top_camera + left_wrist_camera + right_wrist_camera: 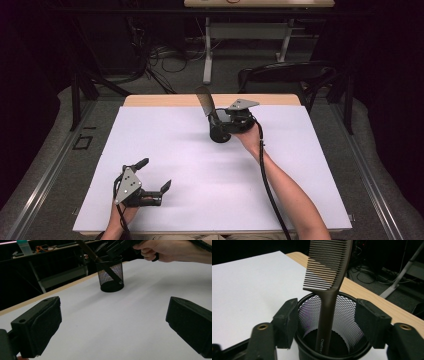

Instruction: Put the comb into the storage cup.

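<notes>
The comb [325, 287] stands in the mesh cup [352, 322] near the counter's [165, 150] far edge. The right tongs [327, 322] are wide open around the cup. The left tongs [155, 175] are wide open, well apart from the cup.

Lab workspace, dark curtains, tangled floor cables [165, 57], white-covered table [165, 145]

A dark brown comb [328, 272] stands handle-down, leaning, in a black mesh cup [348, 322] at the desk's far middle.
</notes>
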### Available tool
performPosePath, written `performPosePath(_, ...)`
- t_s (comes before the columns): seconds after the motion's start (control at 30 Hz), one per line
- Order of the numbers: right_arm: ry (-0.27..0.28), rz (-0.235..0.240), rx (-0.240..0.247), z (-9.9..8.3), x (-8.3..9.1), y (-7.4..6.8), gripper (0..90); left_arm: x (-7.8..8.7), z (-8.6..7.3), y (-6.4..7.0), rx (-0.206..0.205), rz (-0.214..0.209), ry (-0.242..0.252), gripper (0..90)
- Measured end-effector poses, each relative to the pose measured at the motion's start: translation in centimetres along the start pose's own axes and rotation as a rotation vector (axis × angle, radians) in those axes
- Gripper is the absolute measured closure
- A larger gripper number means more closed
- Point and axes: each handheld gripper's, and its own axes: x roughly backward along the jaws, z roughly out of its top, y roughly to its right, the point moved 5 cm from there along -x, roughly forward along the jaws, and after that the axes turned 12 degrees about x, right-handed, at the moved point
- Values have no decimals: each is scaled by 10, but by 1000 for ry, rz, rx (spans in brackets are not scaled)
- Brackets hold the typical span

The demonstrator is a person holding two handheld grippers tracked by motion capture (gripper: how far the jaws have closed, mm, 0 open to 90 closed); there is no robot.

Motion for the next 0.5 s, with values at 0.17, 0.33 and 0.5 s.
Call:
performPosePath(0.17, -15, 40, 3, 2, 6, -3, 222, 0, 0, 0, 0, 1, -2, 3)
performPosePath(0.33, -30, 71, -10, 1, 10, -5, 155, 0, 0, 0, 0, 5, -4, 2)
performPosePath(0.5, -35, 90, -15, 2, 15, -5, 127, 0, 0, 0, -1, 6, -3, 2)
